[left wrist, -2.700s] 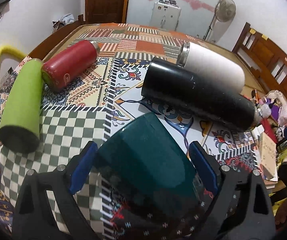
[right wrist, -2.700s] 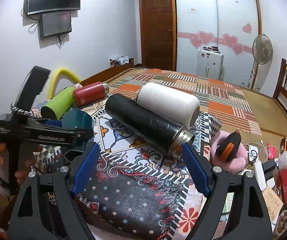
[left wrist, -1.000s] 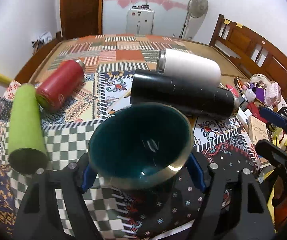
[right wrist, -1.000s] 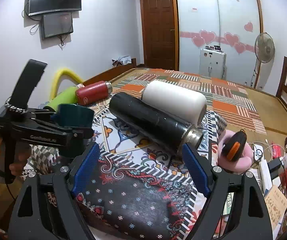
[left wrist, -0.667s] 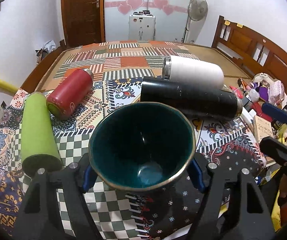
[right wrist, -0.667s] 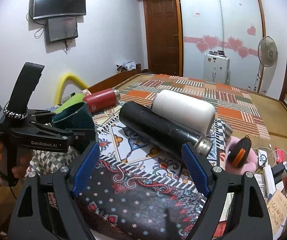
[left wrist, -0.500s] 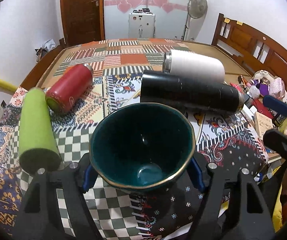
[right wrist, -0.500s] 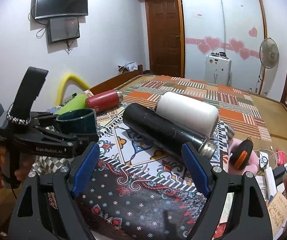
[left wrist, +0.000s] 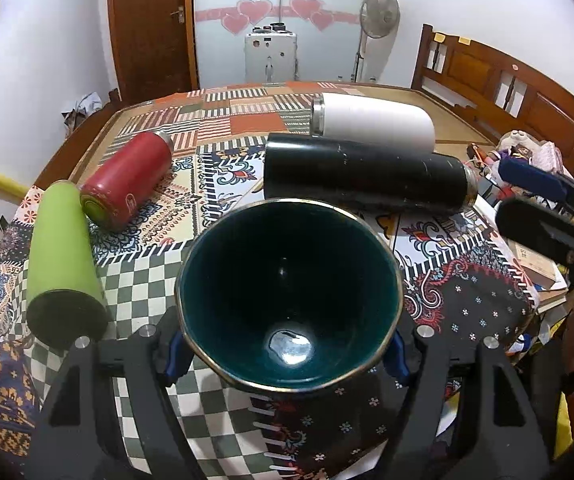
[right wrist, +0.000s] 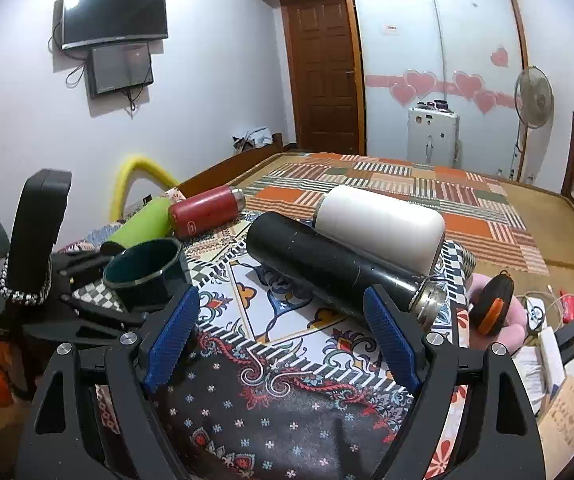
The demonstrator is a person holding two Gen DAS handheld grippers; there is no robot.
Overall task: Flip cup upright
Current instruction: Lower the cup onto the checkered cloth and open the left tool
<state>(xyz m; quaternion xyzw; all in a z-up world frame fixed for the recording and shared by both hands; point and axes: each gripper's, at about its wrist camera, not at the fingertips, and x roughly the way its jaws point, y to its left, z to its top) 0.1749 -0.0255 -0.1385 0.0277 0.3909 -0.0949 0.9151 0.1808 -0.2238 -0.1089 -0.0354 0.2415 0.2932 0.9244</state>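
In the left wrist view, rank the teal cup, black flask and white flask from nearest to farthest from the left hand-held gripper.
1. Teal cup: clamped in the left hand-held gripper, mouth up.
2. Black flask: lying just behind the cup.
3. White flask: lying behind the black one, farthest.

The cup [left wrist: 289,300] is dark teal inside with a thin gold rim. Near it, the cloth [left wrist: 139,292] shows green-and-white checks; farther off, orange and striped patches. On the left lie a lime-green bottle [left wrist: 61,264] and a red one [left wrist: 129,178]; on the right, a black flask [left wrist: 363,174] and a white flask [left wrist: 373,126]. The right gripper's [right wrist: 283,344] pads [right wrist: 173,334] are blue.
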